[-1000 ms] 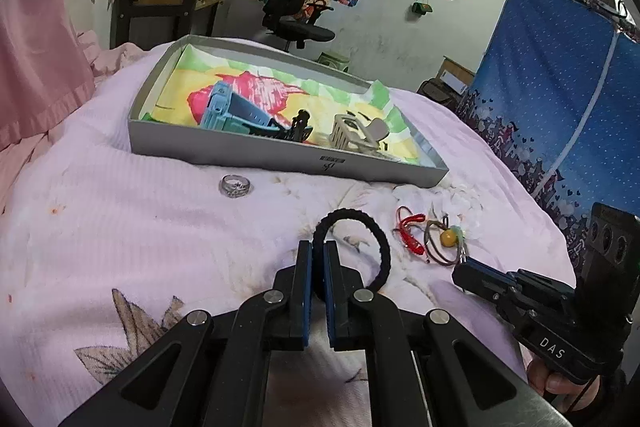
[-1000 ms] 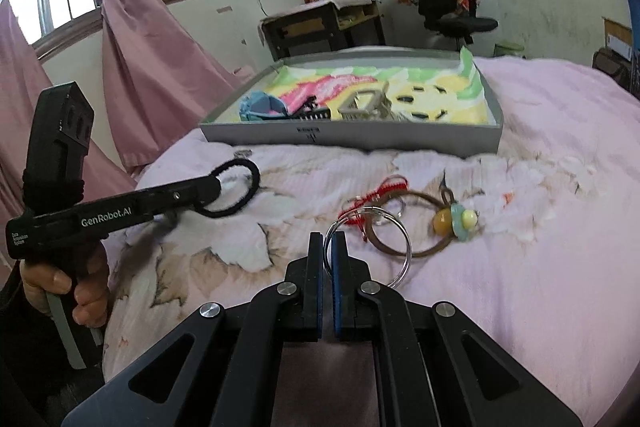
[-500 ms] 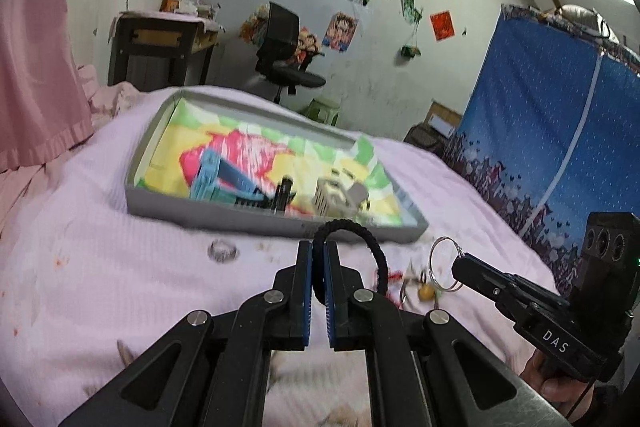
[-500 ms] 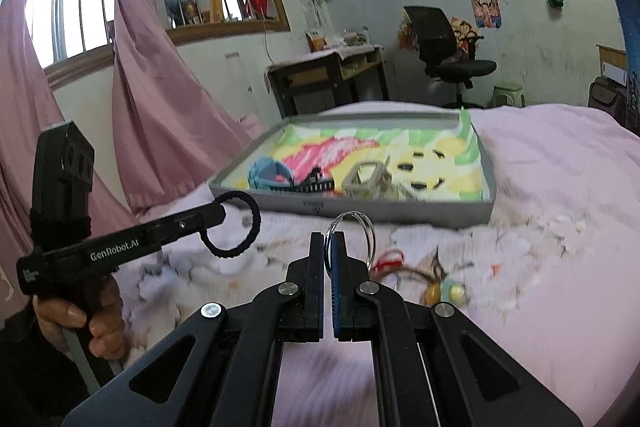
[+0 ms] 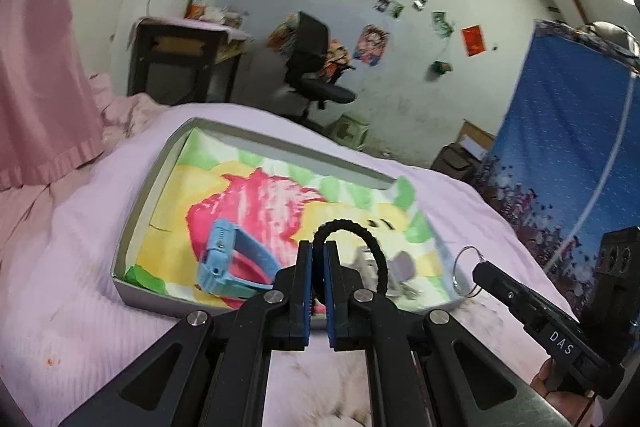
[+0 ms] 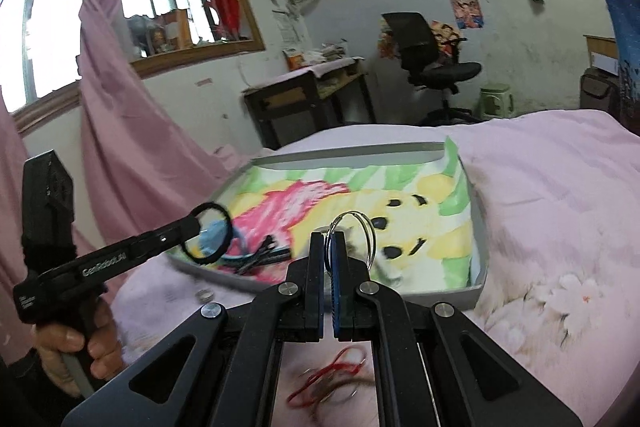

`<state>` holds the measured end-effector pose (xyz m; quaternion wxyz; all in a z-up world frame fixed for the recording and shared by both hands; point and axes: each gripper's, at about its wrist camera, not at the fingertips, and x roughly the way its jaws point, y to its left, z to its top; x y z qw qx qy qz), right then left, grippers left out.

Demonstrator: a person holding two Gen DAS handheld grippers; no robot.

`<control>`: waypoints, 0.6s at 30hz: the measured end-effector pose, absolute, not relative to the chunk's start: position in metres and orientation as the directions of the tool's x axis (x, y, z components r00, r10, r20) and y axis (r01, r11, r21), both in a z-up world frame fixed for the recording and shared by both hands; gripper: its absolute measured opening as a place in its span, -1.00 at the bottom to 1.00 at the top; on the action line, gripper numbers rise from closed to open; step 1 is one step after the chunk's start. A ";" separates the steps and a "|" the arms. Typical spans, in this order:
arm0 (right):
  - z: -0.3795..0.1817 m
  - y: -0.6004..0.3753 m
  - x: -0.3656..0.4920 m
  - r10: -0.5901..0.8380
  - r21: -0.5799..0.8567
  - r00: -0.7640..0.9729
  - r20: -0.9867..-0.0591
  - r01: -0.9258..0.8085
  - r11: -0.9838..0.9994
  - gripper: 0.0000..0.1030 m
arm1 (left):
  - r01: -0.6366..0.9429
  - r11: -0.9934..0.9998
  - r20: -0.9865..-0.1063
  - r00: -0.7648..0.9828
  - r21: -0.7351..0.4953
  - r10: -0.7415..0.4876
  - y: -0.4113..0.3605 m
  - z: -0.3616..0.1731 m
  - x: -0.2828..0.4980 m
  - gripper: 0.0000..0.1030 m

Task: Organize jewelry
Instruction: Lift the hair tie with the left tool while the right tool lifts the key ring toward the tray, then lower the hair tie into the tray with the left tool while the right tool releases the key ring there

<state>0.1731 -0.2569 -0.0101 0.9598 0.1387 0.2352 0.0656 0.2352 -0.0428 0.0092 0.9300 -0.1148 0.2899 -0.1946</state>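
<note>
Gripping a black band (image 5: 352, 247), the left gripper (image 5: 319, 267) is seen with its jaws clenched on the lower end of the loop; the rest of the band arcs up and over to the right of the jaws. Beyond the jaws lies a grey box (image 5: 138, 211) lined with a bright printed paper (image 5: 256, 203). A blue watch (image 5: 232, 267) rests in the box just left of the jaws, and a pale blurred item (identity cannot be told) lies to their right.

The right gripper (image 6: 329, 263) is likewise clenched, a silver ring (image 6: 360, 231) being grasped at its lower left edge so that the hoop stands up and to the right of the jaws. The box (image 6: 478, 227) lies directly ahead of these jaws, with the watch (image 6: 212, 239) and a black clip (image 6: 264, 255) at its near left corner. Below the jaws, on the pink bedcover (image 6: 560, 195), a red cord (image 6: 328, 375) is seen, blurred. A small ring (image 6: 205, 295) rests on the cover left of the jaws, just outside the box wall.

Each gripper appears in the other's view: the right gripper (image 5: 476, 273) is held at the right of the left jaws with the ring (image 5: 466, 271) over the box's near right corner, and the left gripper (image 6: 192, 227) at the left of the right jaws with the band (image 6: 208, 233) over the box's near left corner. A hand (image 6: 76, 351) is seen on the left handle.
</note>
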 end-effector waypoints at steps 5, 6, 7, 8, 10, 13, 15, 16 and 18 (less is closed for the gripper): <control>-0.018 -0.252 0.200 0.129 0.231 0.866 -0.483 -0.016 0.973 -0.93 | 0.238 0.911 -0.519 0.761 -0.336 -0.390 -0.037 0.001 0.253 -0.89; -0.021 -0.251 0.206 0.121 0.224 0.859 -0.498 -0.007 0.974 -0.93 | 0.234 0.912 -0.523 0.759 -0.337 -0.388 -0.037 -0.001 0.255 -0.89; -0.023 -0.251 0.209 0.117 0.221 0.853 -0.509 -0.002 0.975 -0.94 | 0.228 0.914 -0.530 0.756 -0.337 -0.384 -0.037 -0.004 0.258 -0.89; -0.026 -0.250 0.213 0.111 0.214 0.843 -0.526 0.005 0.977 -0.94 | 0.221 0.915 -0.537 0.754 -0.336 -0.379 -0.036 -0.006 0.260 -0.89; -0.032 -0.250 0.218 0.096 0.203 0.829 -0.551 0.022 0.979 -0.94 | 0.213 0.916 -0.551 0.744 -0.340 -0.377 -0.036 -0.011 0.263 -0.89; -0.041 -0.252 0.225 0.092 0.205 0.802 -0.590 0.038 0.978 -0.93 | 0.201 0.923 -0.576 0.731 -0.329 -0.365 -0.040 -0.017 0.266 -0.89; -0.045 -0.251 0.229 0.086 0.199 0.787 -0.611 0.048 0.979 -0.93 | 0.198 0.925 -0.587 0.724 -0.325 -0.362 -0.041 -0.019 0.268 -0.89; -0.047 -0.251 0.230 0.087 0.199 0.784 -0.615 0.048 0.979 -0.93 | 0.198 0.925 -0.591 0.721 -0.324 -0.361 -0.041 -0.020 0.267 -0.89; -0.050 -0.250 0.232 0.088 0.198 0.777 -0.624 0.048 0.979 -0.93 | 0.199 0.925 -0.601 0.711 -0.325 -0.364 -0.042 -0.021 0.269 -0.88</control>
